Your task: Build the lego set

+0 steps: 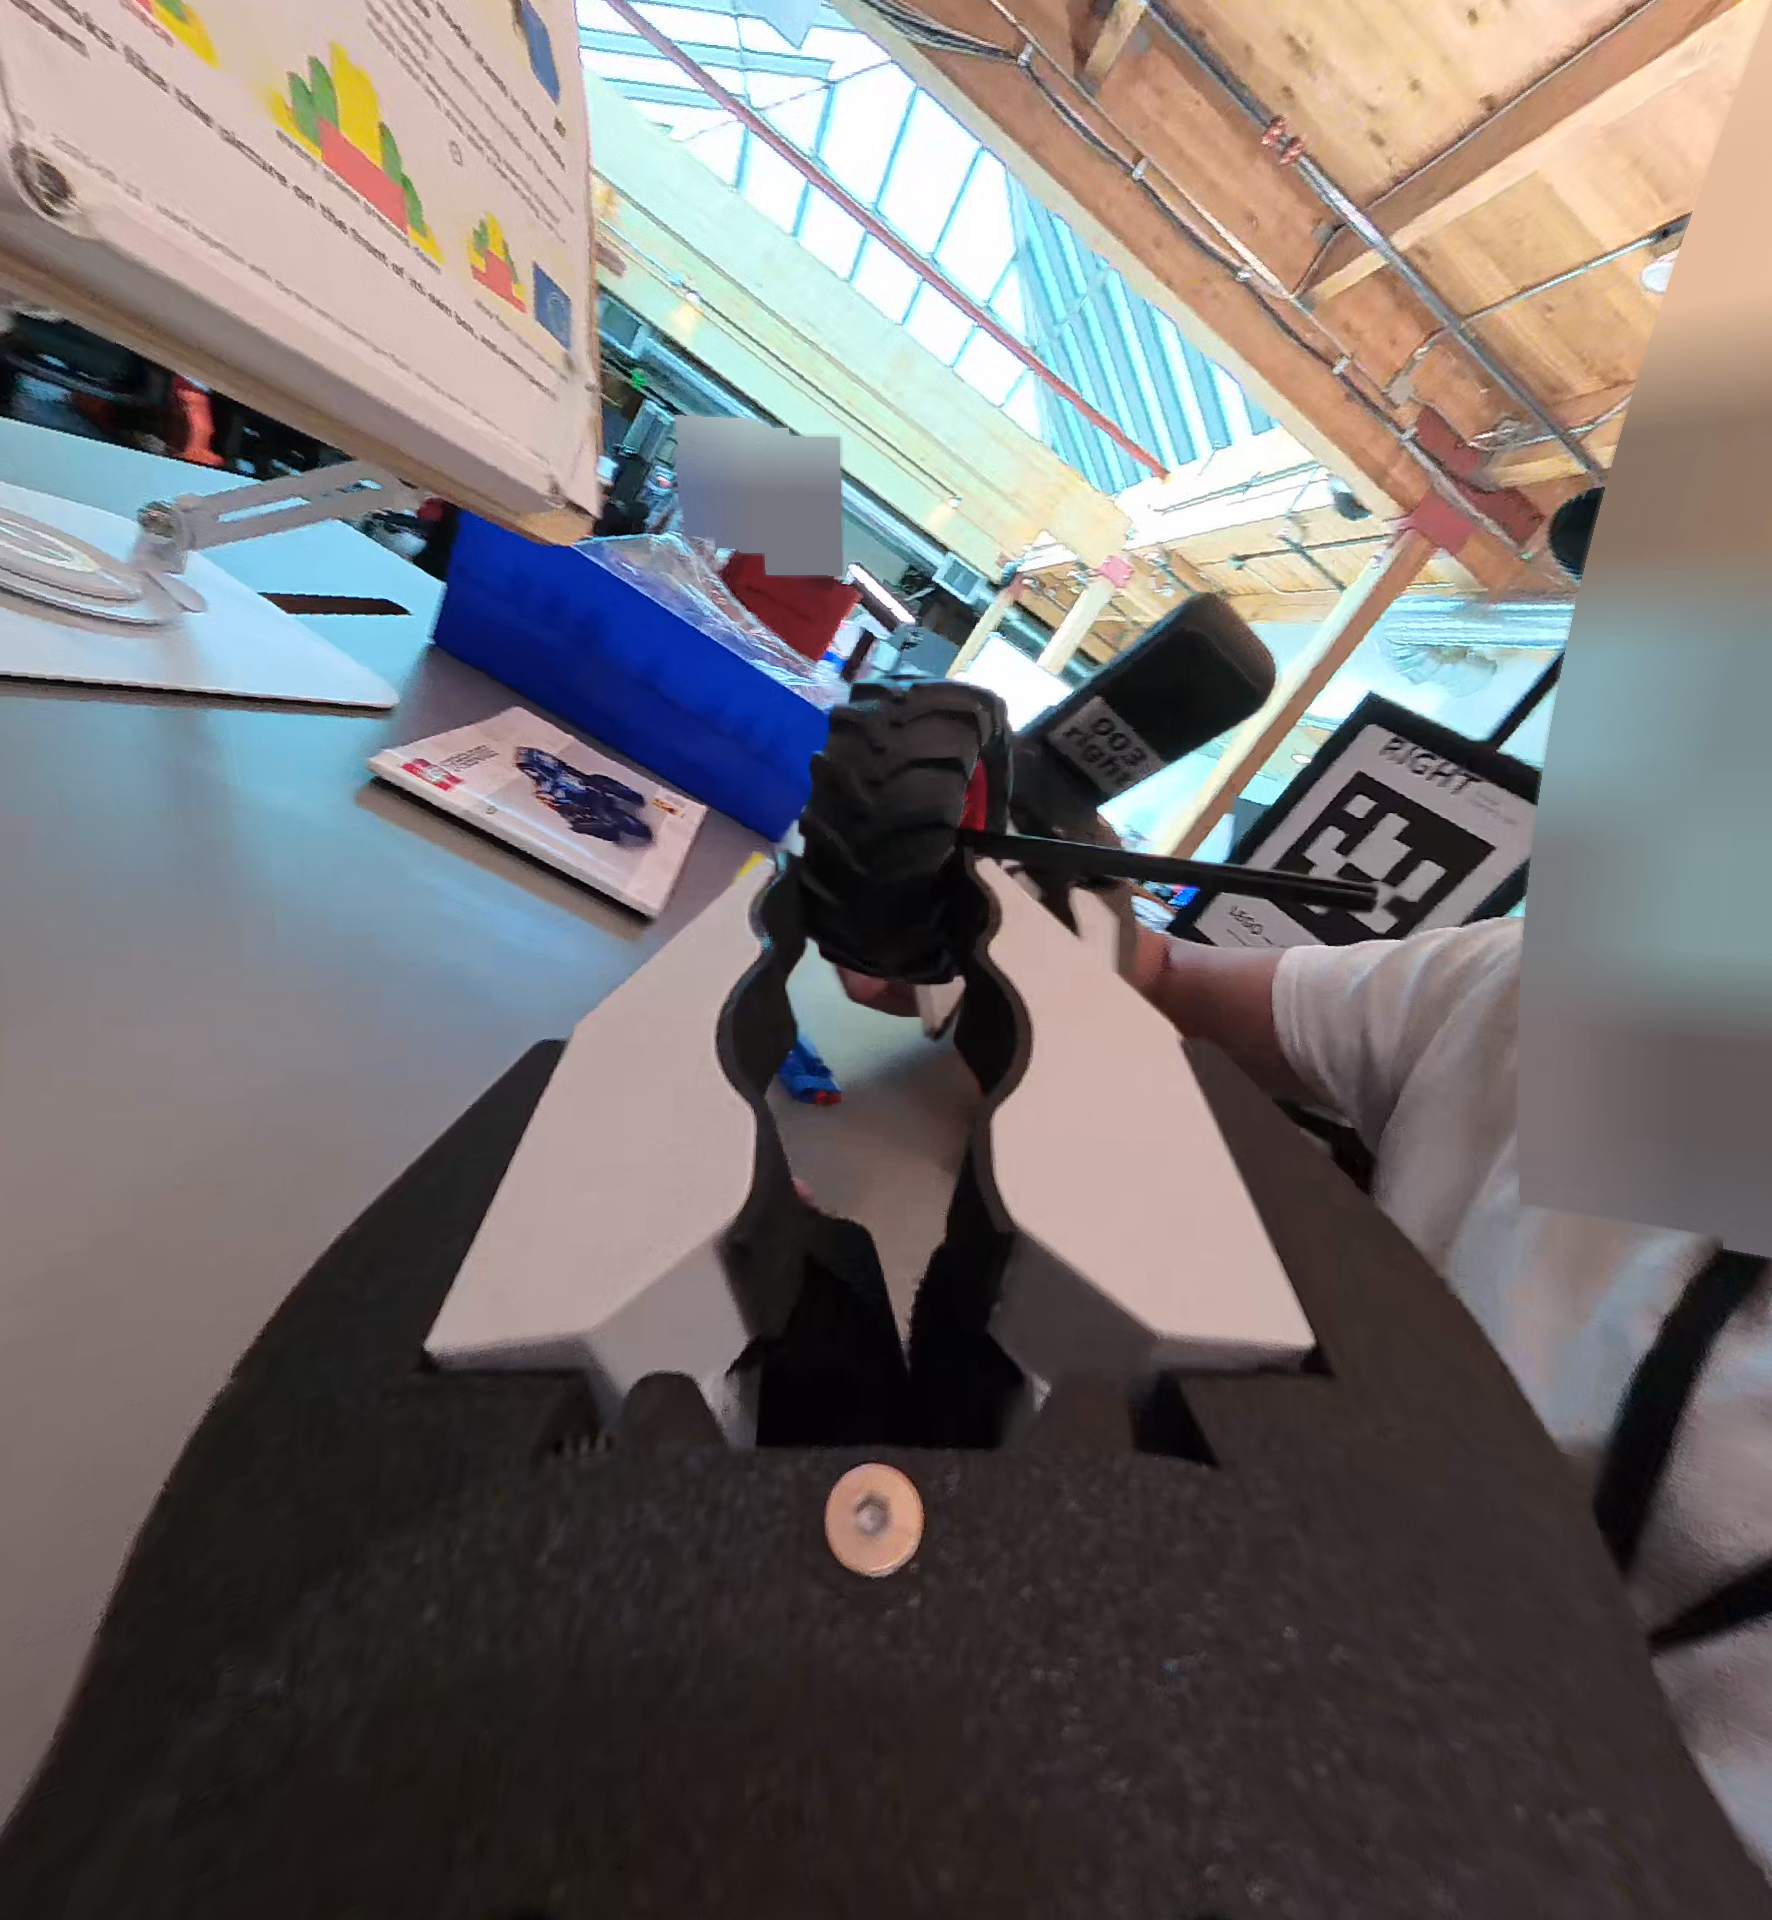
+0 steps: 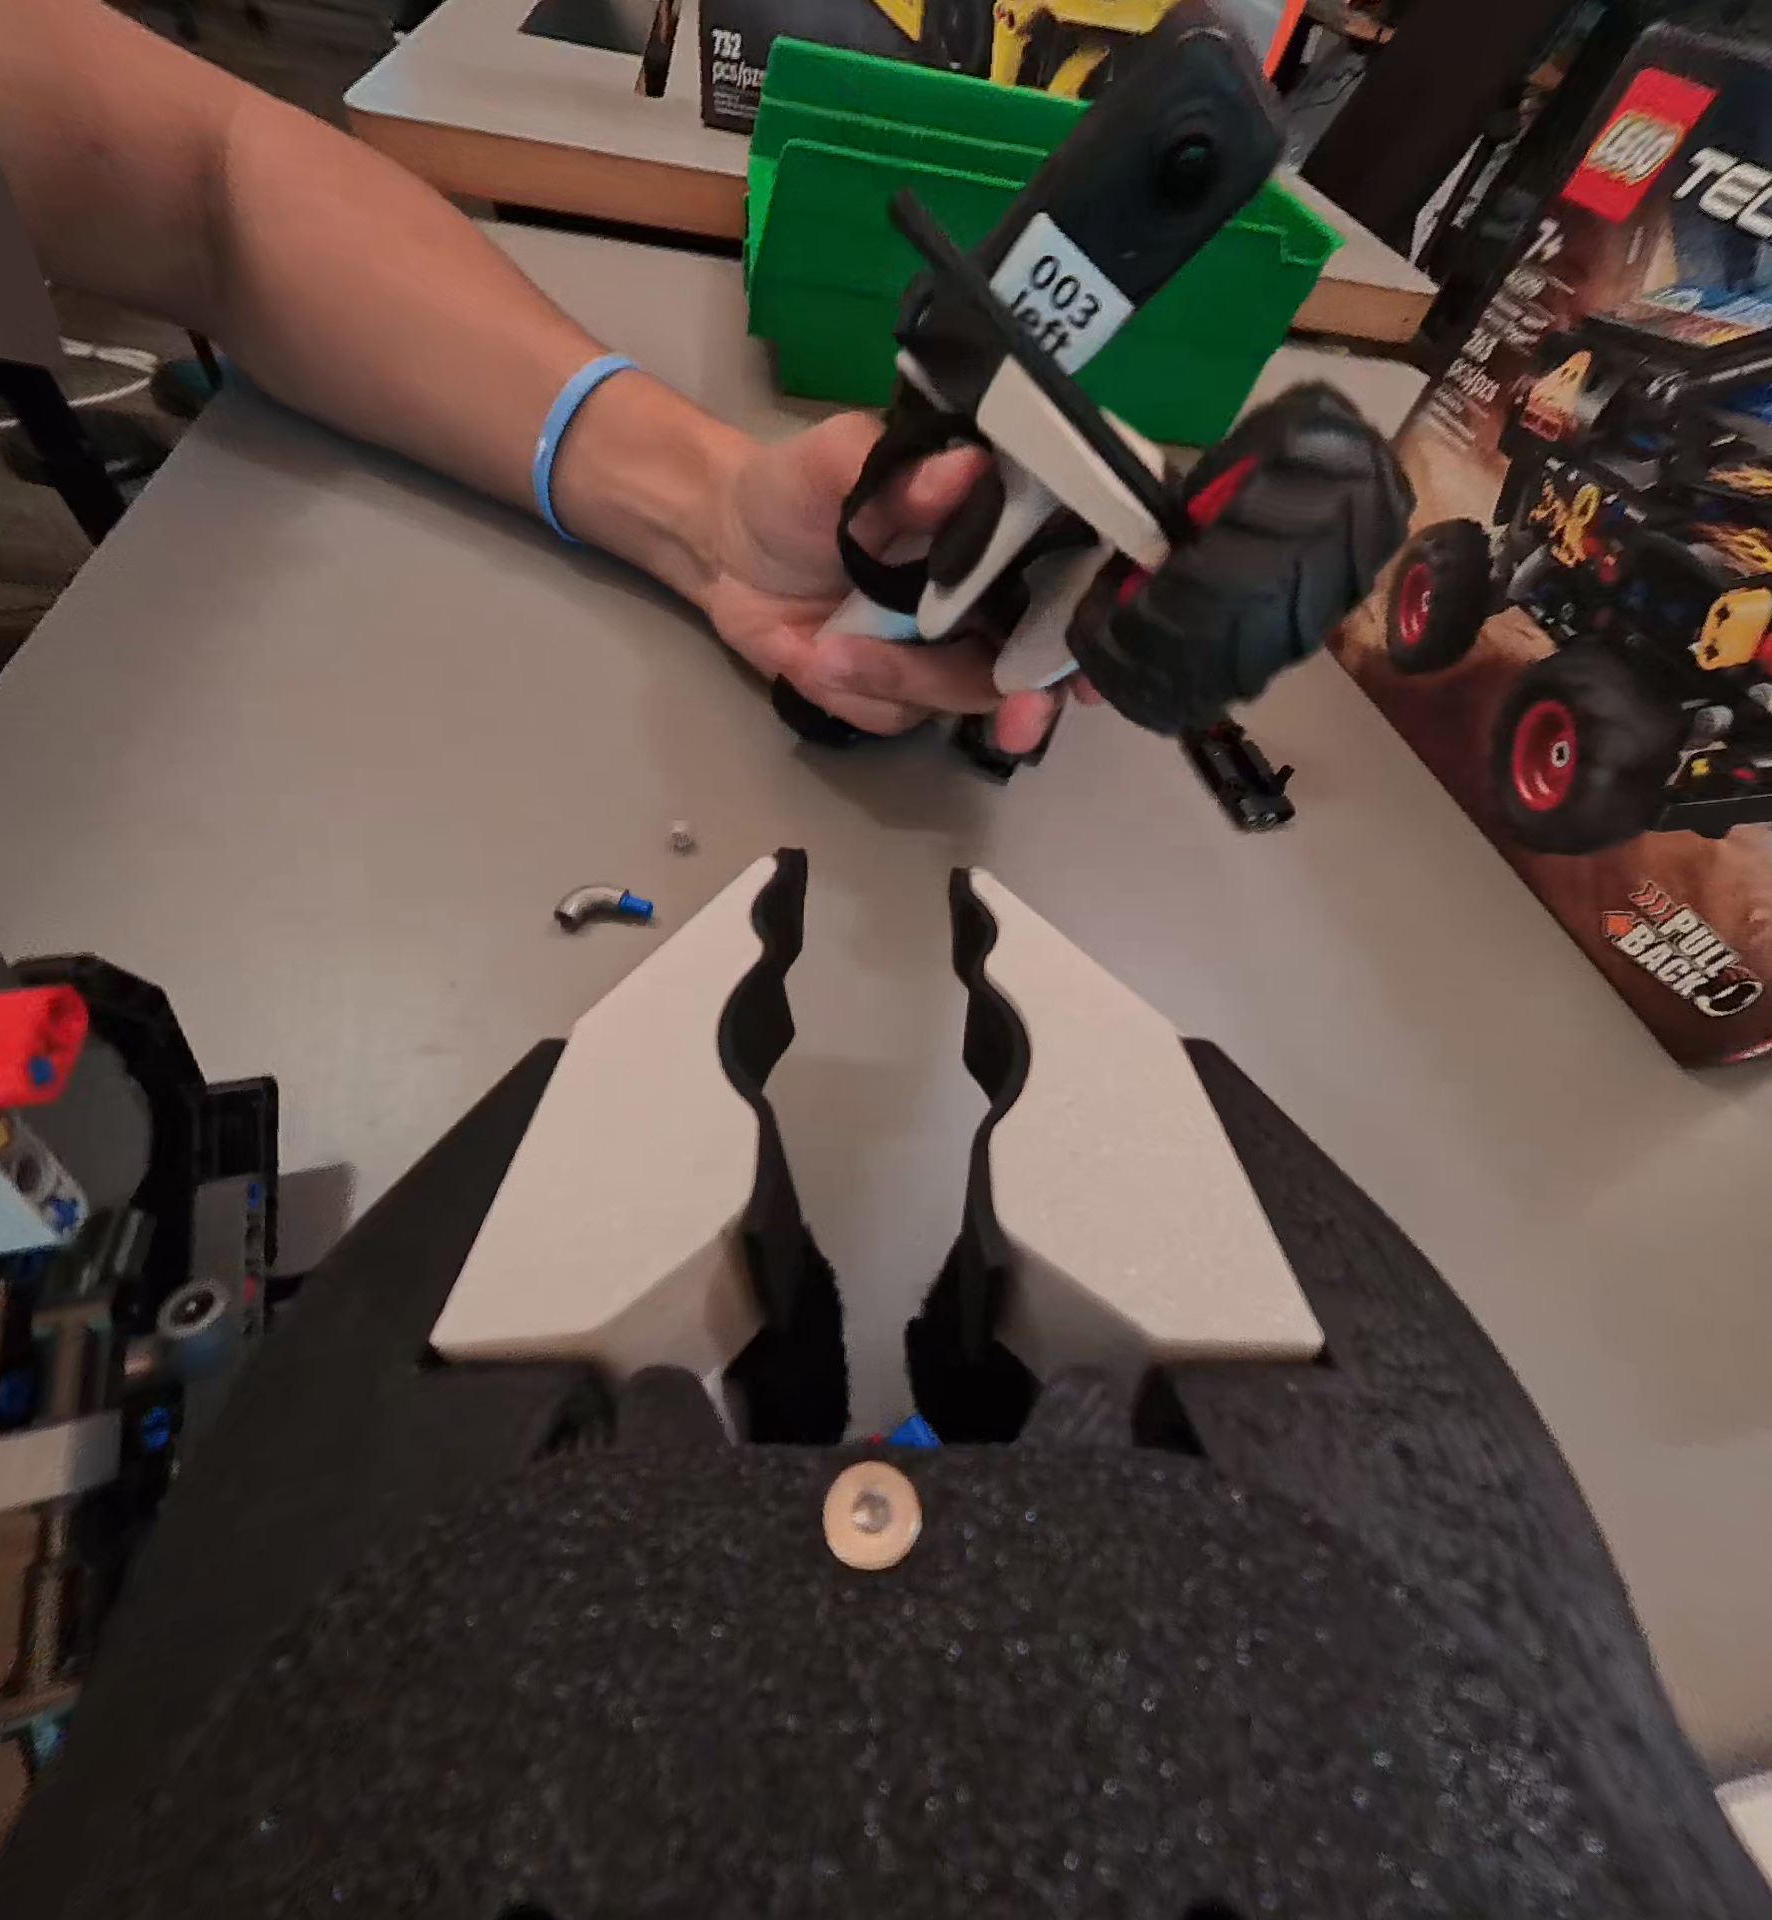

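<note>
My left gripper (image 1: pixel 877 904) is shut on a black knobbly toy tyre (image 1: pixel 892 821) with a red hub, held up in the air above the grey table (image 1: pixel 186 935). A thin black axle rod (image 1: pixel 1173 868) sticks out of the wheel to the right. The right wrist view shows the same tyre (image 2: pixel 1266 561) in the left gripper, held by a hand (image 2: pixel 809 582) with a blue wristband. My right gripper (image 2: pixel 877 873) is open and empty, low over the bare table (image 2: pixel 342 675). A small grey and blue elbow piece (image 2: pixel 601 906) lies just left of its fingertips.
A partly built black, red and grey brick model (image 2: pixel 61 1195) stands at the left. A toy-truck box (image 2: pixel 1640 540) stands at the right, a green bin (image 2: pixel 965 239) behind, a black part (image 2: pixel 1237 774) on the table. A blue bin (image 1: pixel 612 655) and booklet (image 1: pixel 539 795) lie left. My right fingertips sit around 8 cm from my left ones.
</note>
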The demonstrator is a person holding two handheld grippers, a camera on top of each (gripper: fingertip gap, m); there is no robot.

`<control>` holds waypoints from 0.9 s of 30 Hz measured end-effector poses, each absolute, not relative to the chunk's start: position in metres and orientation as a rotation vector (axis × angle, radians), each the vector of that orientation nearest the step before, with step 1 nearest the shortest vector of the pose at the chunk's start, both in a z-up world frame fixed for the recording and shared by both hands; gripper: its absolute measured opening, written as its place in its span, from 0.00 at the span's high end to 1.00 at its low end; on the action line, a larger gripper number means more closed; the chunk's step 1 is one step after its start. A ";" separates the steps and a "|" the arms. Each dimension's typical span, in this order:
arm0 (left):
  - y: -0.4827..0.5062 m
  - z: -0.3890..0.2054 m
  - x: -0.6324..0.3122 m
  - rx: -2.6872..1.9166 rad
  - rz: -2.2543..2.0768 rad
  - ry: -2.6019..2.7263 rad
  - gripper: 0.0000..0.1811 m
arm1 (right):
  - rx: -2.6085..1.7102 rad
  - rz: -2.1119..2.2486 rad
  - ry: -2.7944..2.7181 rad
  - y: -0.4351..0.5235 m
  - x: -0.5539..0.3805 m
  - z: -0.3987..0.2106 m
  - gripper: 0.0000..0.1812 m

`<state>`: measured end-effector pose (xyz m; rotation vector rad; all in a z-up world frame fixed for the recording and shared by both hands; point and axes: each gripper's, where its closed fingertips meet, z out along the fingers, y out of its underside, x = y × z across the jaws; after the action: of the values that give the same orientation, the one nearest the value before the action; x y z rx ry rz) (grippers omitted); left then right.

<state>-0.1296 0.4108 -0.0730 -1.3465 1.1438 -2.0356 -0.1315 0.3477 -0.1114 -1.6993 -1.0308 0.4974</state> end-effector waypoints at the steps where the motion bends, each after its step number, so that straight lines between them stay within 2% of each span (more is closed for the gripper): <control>1: 0.416 -0.074 -0.128 -1.361 -1.970 1.121 0.85 | -1.691 0.483 -1.003 0.351 -0.131 -0.106 0.82; 4: 0.422 -0.076 -0.124 -1.372 -1.806 1.108 0.85 | -1.651 0.385 -0.856 0.367 -0.118 -0.081 0.77; 8: 0.395 -0.079 -0.119 -1.256 -1.635 1.292 0.86 | -1.679 0.485 -0.777 0.374 -0.119 -0.069 0.52; 11: 0.381 -0.088 -0.114 -1.211 -1.489 1.393 0.86 | -1.681 0.500 -0.890 0.367 -0.127 -0.080 0.53; 14: 0.382 -0.090 -0.112 -1.213 -1.407 1.386 0.86 | -1.653 0.549 -0.956 0.354 -0.143 -0.085 0.32; 16: 0.383 -0.091 -0.111 -1.215 -1.369 1.375 0.86 | -1.652 0.538 -0.977 0.353 -0.145 -0.087 0.27; 18: 0.386 -0.092 -0.109 -1.219 -1.303 1.357 0.86 | -1.657 0.509 -0.934 0.359 -0.143 -0.088 0.28; 20: 0.385 -0.093 -0.109 -1.199 -1.252 1.356 0.86 | -1.639 0.472 -0.883 0.365 -0.139 -0.087 0.39; 27: 0.373 -0.090 -0.111 -1.133 -1.277 1.394 0.86 | -1.561 0.512 -0.954 0.354 -0.147 -0.089 0.39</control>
<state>-0.1109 0.3726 -0.0905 -1.1325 1.3944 -1.2768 -0.1465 0.3545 -0.0887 -1.5607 -0.9541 0.5121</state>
